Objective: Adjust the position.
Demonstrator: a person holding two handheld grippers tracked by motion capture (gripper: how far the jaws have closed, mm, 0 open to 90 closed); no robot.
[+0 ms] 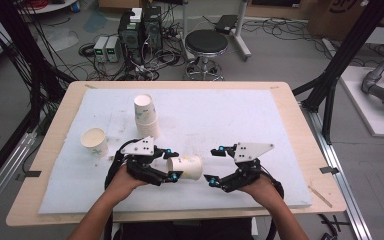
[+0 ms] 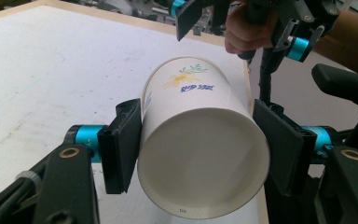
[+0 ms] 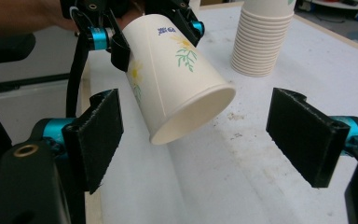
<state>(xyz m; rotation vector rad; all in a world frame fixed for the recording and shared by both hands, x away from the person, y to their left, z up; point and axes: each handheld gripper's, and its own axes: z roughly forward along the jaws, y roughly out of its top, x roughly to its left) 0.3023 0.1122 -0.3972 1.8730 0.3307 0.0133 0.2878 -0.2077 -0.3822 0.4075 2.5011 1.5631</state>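
Paper cup (image 1: 186, 167), lower centre of the high view, lies sideways, clamped by the left hand-held gripper (image 1: 164, 164). Right hand-held gripper (image 1: 215, 165) gapes wide; close it gently on the rim, avoiding crushing.

Paper cup (image 2: 200, 154): base hidden in the high view behind the left gripper (image 1: 172, 164); print too small to read. Cup stack (image 3: 261, 37): top cut off at 12 o'clock in the right gripper view. Forearms cut off at 6 o'clock in the high view.
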